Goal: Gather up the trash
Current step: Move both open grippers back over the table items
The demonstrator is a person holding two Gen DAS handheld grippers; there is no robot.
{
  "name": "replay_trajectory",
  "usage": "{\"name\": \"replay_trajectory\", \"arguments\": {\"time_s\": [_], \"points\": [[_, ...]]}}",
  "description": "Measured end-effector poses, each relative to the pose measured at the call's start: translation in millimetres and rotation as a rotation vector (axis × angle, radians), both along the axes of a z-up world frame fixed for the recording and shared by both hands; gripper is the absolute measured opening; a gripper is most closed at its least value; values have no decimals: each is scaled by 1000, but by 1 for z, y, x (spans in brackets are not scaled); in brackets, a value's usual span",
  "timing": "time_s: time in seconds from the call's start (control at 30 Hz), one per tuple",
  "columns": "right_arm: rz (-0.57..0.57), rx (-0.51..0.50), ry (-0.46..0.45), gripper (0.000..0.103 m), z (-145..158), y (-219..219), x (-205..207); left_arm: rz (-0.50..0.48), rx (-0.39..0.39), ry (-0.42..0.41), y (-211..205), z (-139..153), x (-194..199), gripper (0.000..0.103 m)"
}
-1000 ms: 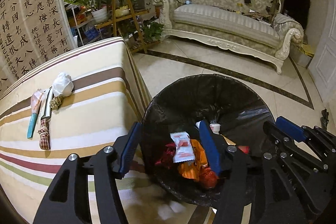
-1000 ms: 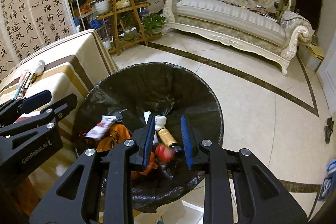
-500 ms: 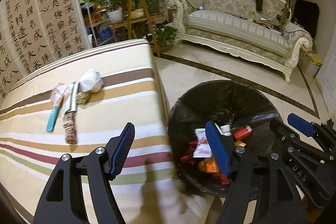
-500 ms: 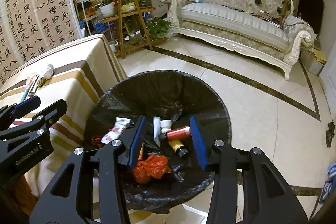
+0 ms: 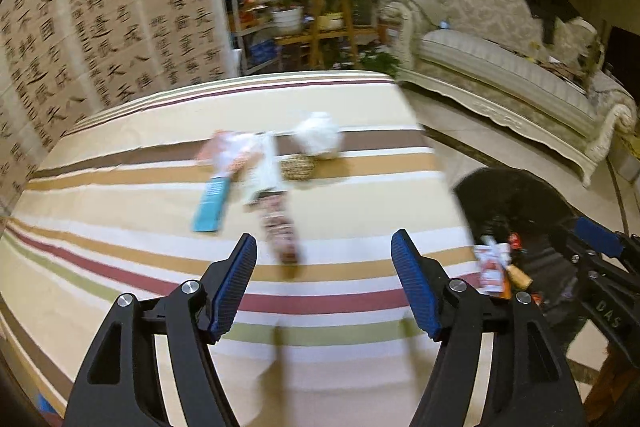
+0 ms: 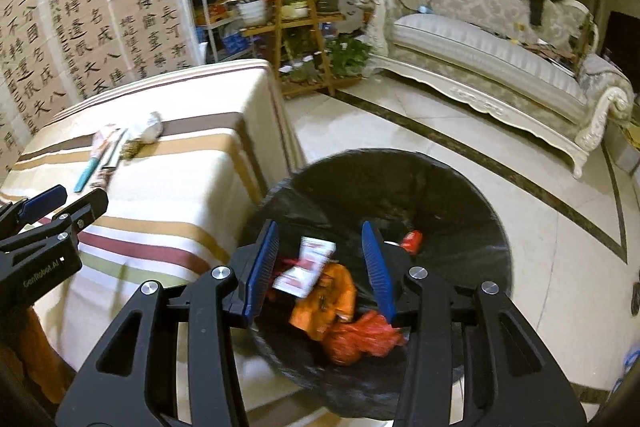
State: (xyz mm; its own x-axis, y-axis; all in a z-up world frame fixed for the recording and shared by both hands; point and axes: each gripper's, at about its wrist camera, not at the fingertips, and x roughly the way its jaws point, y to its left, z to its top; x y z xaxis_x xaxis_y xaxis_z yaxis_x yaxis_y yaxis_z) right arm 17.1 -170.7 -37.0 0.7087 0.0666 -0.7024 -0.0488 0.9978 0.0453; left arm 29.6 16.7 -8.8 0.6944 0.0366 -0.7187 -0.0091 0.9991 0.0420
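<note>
**Back to the table for more trash**

The leftover trash (image 5: 256,183) lies in a clump at twelve o'clock from my left claw (image 5: 324,283), on the striped table (image 5: 120,267). That claw is spread wide and empty, ready to straddle a piece. My right claw (image 6: 320,263), part open and empty, hangs over the bin (image 6: 460,203), which stands at the table's three o'clock edge for short drops.

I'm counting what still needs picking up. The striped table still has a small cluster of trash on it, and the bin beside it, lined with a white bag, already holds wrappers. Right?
Not quite: the bin's bag is black, not white, as the right wrist view shows. The rest holds: a cluster of trash still lies on the striped table, and wrappers are already in the bin.
</note>
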Motion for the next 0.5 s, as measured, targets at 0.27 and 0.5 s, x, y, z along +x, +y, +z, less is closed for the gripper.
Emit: {"name": "replay_trajectory", "arguments": {"time_s": [0.27,0.5], "points": [[109,-2,-3,43,8,53,13,109,16,-1,59,4,-1,68],[201,-3,6,43,11,102,24,164,30,-2,95,5,0,68]]}}
